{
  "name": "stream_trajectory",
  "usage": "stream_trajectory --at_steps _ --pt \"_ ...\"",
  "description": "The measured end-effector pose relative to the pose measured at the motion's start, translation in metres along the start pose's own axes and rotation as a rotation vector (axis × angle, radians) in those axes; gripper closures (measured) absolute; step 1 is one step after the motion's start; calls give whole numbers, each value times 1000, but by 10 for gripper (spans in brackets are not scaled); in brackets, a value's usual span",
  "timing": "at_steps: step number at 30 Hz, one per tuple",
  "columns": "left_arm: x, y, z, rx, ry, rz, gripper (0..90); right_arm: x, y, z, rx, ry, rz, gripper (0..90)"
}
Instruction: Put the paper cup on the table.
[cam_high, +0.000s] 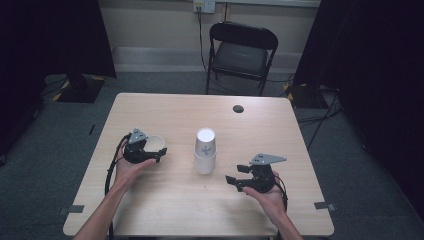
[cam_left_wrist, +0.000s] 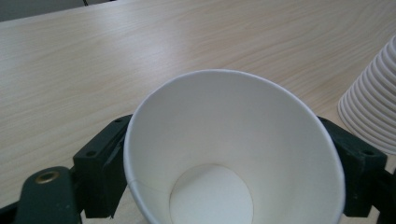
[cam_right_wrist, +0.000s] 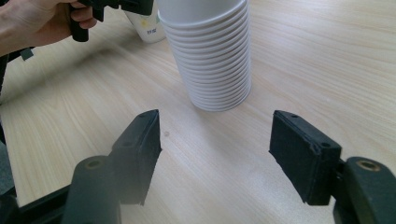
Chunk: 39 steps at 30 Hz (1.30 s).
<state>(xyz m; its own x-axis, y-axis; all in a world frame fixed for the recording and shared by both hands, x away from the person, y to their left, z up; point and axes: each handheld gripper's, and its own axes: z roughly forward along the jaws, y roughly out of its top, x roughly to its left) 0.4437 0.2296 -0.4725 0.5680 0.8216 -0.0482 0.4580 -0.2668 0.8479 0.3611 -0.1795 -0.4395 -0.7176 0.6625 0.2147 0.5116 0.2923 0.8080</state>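
Two tools wide | left tool (cam_high: 156, 152) around single cup (cam_left_wrist: 233, 154) | right tool (cam_right_wrist: 215, 149) empty | cup stack (cam_high: 205, 151) between.

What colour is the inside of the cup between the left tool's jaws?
Plain white, clearest in the left gripper view: cup.

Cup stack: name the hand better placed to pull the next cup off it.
Right, probably. The right gripper faces the stack with jaws open and empty. The left gripper has a loose cup between its jaws.
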Motion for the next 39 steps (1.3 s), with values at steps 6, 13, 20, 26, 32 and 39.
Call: stream_trajectory --at_steps 6,13,20,26,32,39 --pt "3 -2 -4 15 11 -13 156 -1 0 -1 0 -3 5 331" --pt "0 -3 -11 30 17 2 156 -1 0 -1 1 -3 5 330" --pt "-4 -4 -16 30 21 27 156 -1 0 -1 3 -8 7 331" --pt "-5 -10 -24 38 33 40 157 -2 0 -2 0 -14 10 330" --pt "-6 -13 -37 40 35 27 156 -3 0 -3 -4 -19 12 330" --pt "-11 -18 -54 45 41 5 158 -3 0 -4 -8 -24 12 331"
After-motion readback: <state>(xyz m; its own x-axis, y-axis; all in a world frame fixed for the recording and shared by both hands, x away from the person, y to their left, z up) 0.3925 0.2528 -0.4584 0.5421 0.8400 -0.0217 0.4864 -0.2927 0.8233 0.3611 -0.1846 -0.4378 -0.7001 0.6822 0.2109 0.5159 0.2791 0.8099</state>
